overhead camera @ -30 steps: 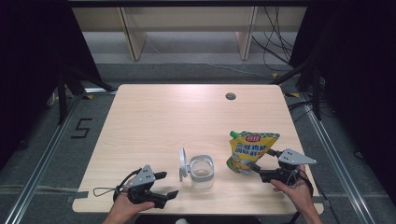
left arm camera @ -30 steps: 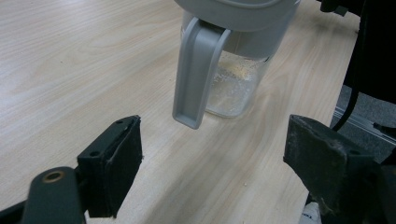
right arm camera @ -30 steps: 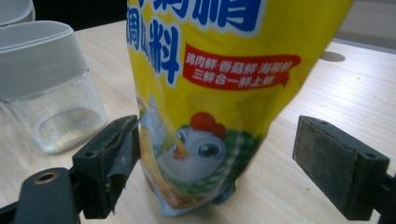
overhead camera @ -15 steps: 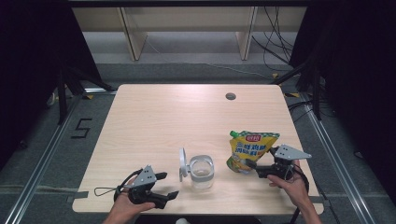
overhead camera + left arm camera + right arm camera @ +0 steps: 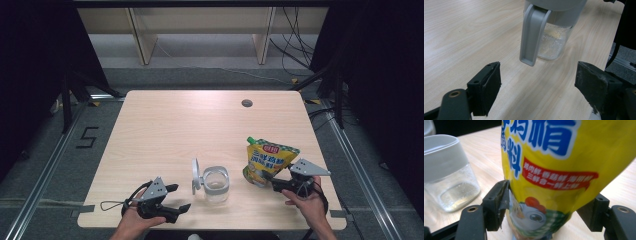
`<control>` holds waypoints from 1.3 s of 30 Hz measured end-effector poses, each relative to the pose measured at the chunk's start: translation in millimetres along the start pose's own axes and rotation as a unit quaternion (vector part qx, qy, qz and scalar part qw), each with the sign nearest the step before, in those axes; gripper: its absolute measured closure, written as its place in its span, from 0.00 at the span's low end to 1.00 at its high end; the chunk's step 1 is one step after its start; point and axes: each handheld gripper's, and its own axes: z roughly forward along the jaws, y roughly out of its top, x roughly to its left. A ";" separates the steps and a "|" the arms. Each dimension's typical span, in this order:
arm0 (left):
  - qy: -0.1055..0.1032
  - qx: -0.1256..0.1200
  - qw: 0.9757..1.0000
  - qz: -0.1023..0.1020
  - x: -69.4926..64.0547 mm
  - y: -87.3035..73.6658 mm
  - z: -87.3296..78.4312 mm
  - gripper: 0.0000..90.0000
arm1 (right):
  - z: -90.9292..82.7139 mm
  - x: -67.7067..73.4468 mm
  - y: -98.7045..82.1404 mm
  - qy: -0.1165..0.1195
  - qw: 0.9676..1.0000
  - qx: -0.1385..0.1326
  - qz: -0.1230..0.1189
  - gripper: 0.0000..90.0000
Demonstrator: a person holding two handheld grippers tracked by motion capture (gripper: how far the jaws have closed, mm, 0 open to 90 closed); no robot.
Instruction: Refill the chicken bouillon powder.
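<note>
R gripper (image 5: 276, 184) has moved in; jaws just closing round base of yellow pouch (image 5: 267, 161), upright beside jar (image 5: 216, 184), pads touching, grip forming. L gripper (image 5: 176, 197) wide open, empty.

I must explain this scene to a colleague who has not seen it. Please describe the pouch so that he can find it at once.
On the light wooden table, look at the near right part, beside the clear jar with the grey lid. The pouch stands there between the jaws of the right gripper. It is bright yellow, with a green spout, blue writing and a red banner.
</note>
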 end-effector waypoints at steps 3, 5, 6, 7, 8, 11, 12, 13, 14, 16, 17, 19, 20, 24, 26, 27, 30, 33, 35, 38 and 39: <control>0.001 -0.003 1.000 0.008 -0.7 0.6 -0.4 0.22 | -3.0 9.8 2.0 -0.020 1.000 0.010 0.008 0.42; 0.000 -0.008 1.000 0.009 -1.1 0.1 0.2 0.22 | -3.4 11.5 2.8 -0.033 0.999 0.009 -0.002 0.43; 0.001 -0.009 1.000 0.001 -1.9 -0.3 0.4 0.22 | -4.3 13.2 3.1 -0.032 0.999 0.014 0.008 0.43; -0.001 -0.007 1.000 0.001 -1.5 0.0 0.1 0.22 | -4.9 14.5 3.1 -0.043 0.999 0.015 0.006 0.44; 0.001 -0.008 1.000 0.000 -1.5 -0.1 0.3 0.22 | -5.0 16.1 3.0 -0.046 0.999 0.014 0.009 0.44; 0.004 -0.005 1.000 0.013 0.8 0.8 -0.9 0.22 | -7.1 22.3 2.5 -0.052 0.998 0.010 0.025 0.45; 0.003 -0.007 1.000 -0.003 -0.1 0.4 -0.8 0.22 | -8.3 24.0 2.2 -0.064 0.998 0.012 0.027 0.45; 0.004 -0.010 1.000 0.006 0.9 0.8 -1.0 0.22 | -9.2 26.6 2.2 -0.069 0.997 0.016 0.034 0.45; 0.004 -0.010 1.000 0.011 1.7 1.1 -1.4 0.22 | -9.4 28.1 2.0 -0.075 0.997 0.015 0.030 0.45; 0.008 -0.009 1.000 0.011 1.4 0.8 -1.5 0.22 | -8.5 30.7 1.3 -0.082 0.996 0.011 0.030 0.44; 0.009 -0.005 1.000 0.014 2.0 0.8 -1.4 0.22 | -8.8 31.8 1.5 -0.083 0.996 0.014 0.030 0.44; 0.011 -0.008 1.000 0.012 1.1 0.4 -0.3 0.23 | -8.8 34.5 1.1 -0.079 0.996 0.015 0.045 0.43; 0.013 -0.005 1.000 0.001 -0.1 -0.3 -0.3 0.23 | -7.2 29.1 0.1 -0.073 0.997 0.007 0.022 0.42; 0.012 0.006 1.000 0.012 1.2 0.1 -0.9 0.23 | -2.1 20.3 -5.1 -0.045 0.999 -0.001 0.024 0.36; 0.012 0.004 1.000 0.006 0.9 -0.1 -0.3 0.23 | 1.3 15.8 -8.6 -0.032 0.999 -0.002 0.025 0.34; 0.008 0.000 1.000 0.001 0.0 -0.2 0.1 0.23 | 3.1 14.7 -9.7 -0.026 0.999 -0.006 0.028 0.32; 0.005 -0.001 1.000 0.014 0.6 0.3 0.2 0.23 | 6.1 10.9 -10.4 -0.022 1.000 -0.009 0.003 0.26; 0.004 -0.002 1.000 0.015 0.2 0.2 0.5 0.23 | 10.1 8.9 -10.1 -0.008 1.000 -0.021 0.005 0.21; 0.008 -0.003 1.000 0.017 0.2 -0.1 1.2 0.23 | 11.9 9.2 -10.1 -0.010 1.000 -0.025 -0.001 0.19; 0.009 0.009 1.000 0.012 -0.5 -0.1 1.1 0.23 | 13.6 7.1 -11.0 -0.009 0.999 -0.038 -0.010 0.18; 0.004 0.004 1.000 0.017 -0.6 0.1 1.7 0.23 | 14.1 6.5 -11.2 -0.009 0.999 -0.041 -0.010 0.18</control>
